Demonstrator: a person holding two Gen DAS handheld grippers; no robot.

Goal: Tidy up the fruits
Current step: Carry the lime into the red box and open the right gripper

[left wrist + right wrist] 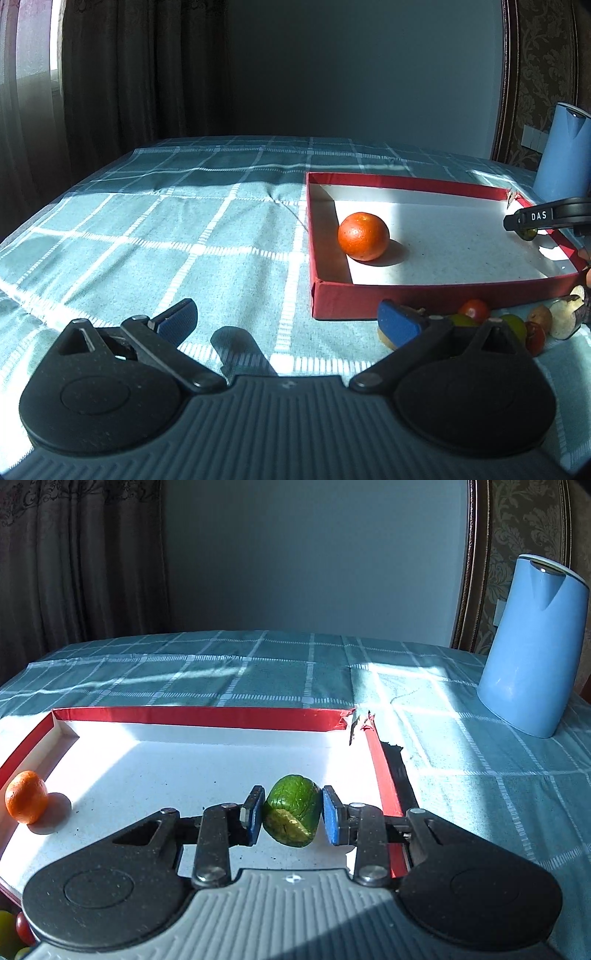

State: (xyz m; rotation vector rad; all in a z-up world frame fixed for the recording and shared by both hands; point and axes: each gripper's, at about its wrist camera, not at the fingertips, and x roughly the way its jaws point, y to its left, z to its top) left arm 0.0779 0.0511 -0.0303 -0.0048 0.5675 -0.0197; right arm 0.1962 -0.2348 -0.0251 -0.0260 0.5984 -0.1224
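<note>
Now pinched in right gripper [291,819] jaws over red tray [199,717]: green fruit [293,814], cut face down-forward. Left gripper [288,321] jaws spread wide above checked counter [155,236].

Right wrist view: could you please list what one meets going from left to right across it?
Orange in the red tray → green fruit piece between the right gripper pads → blue kettle.
</note>
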